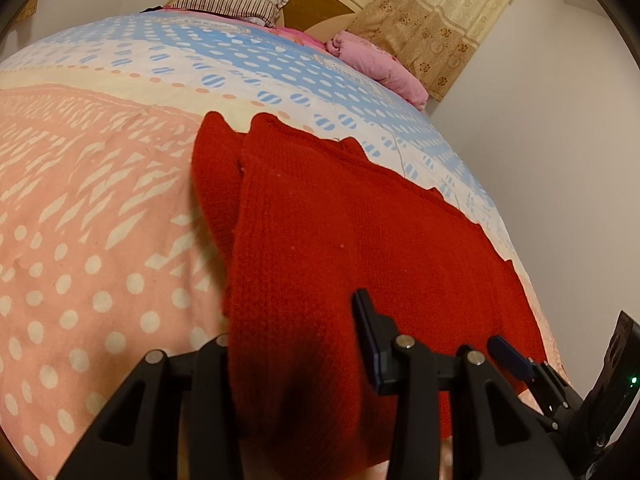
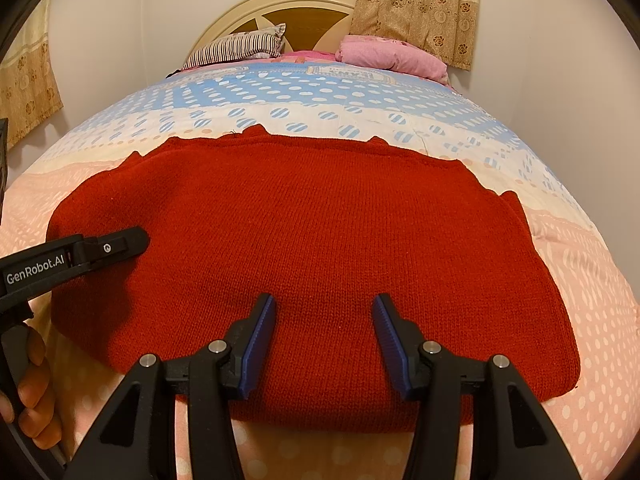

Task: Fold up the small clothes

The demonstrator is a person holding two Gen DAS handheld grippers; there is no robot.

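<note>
A red knitted sweater [image 2: 320, 240] lies spread on the bed, folded flat. My right gripper [image 2: 324, 340] is open, its blue pads [image 2: 260, 344] hovering over the sweater's near edge with nothing between them. My left gripper [image 1: 296, 344] stands open at the sweater's left side [image 1: 320, 240]; a red fold drapes between its jaws and hides the left fingertip, while the right blue pad [image 1: 366, 340] shows. Its finger also shows in the right wrist view [image 2: 120, 242] over the sweater's left part. The right gripper's tip shows in the left wrist view [image 1: 512, 356].
The bed has a pink, white and blue dotted cover [image 2: 580, 280]. A striped pillow [image 2: 240, 48] and a pink bundle [image 2: 392, 58] lie at the headboard [image 2: 304, 4]. Curtains [image 2: 424, 8] hang behind. A wall [image 1: 540, 160] runs along the bed's right side.
</note>
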